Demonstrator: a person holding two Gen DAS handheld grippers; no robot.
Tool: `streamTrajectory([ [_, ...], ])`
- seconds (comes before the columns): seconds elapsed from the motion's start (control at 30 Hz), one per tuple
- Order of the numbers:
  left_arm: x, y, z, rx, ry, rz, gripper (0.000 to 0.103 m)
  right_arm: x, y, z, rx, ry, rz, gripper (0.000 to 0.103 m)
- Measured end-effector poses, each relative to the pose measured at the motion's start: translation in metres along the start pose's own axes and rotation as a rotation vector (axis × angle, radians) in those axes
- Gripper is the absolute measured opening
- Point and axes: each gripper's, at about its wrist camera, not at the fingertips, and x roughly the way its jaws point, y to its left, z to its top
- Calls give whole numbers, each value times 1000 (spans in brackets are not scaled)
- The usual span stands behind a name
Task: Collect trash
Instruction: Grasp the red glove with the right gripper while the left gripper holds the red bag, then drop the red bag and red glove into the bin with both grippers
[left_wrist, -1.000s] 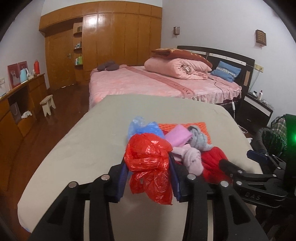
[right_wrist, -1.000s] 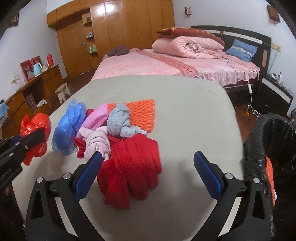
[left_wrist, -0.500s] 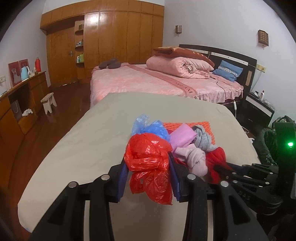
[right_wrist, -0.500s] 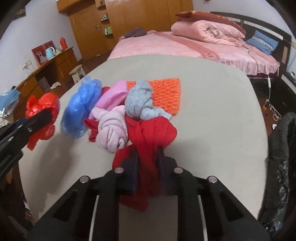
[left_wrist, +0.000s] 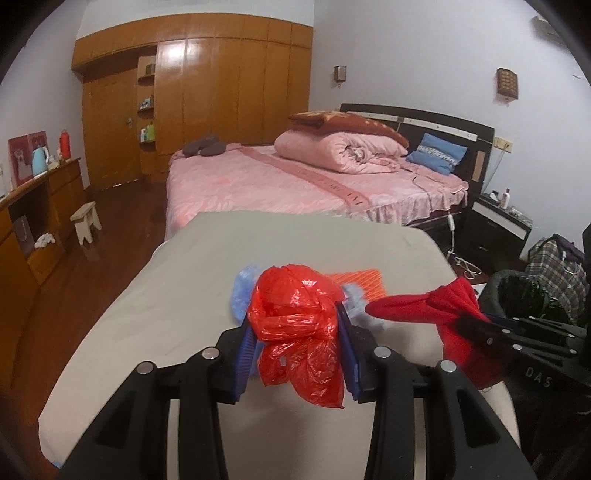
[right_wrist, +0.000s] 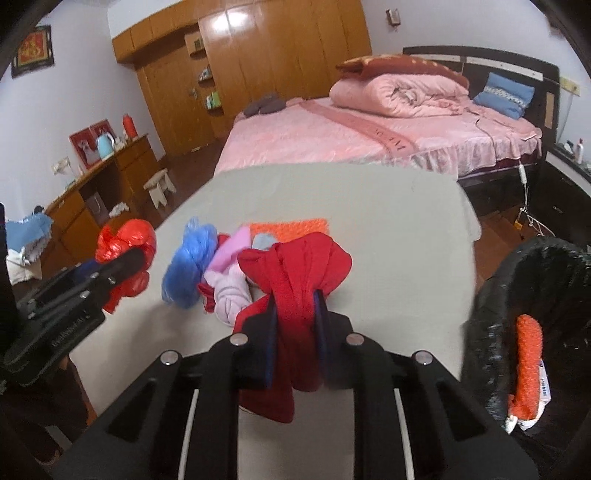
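Lifted off the tabletop (right_wrist: 388, 229) since a second ago, the soft, light red cloth (right_wrist: 299, 280) hangs pinched at its knot by the right gripper (right_wrist: 295, 325) fingers; left gripper (left_wrist: 295, 350) fingers squeeze the crinkly red plastic bag (left_wrist: 295, 317).

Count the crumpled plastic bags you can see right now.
2. The red plastic bag is held in the left gripper. The blue plastic bag lies on the table beside the cloth pile. Others may be hidden.
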Motion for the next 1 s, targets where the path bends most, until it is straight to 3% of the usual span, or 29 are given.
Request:
streamTrajectory([
  [0.57, -17, -56, 33, 56, -66, -86, 40, -65, -31, 19, 39, -141, -58, 17],
  [1.0, -18, -124, 51, 111, -103, -228, 40, -113, -87, 18, 104, -225, -186, 17],
])
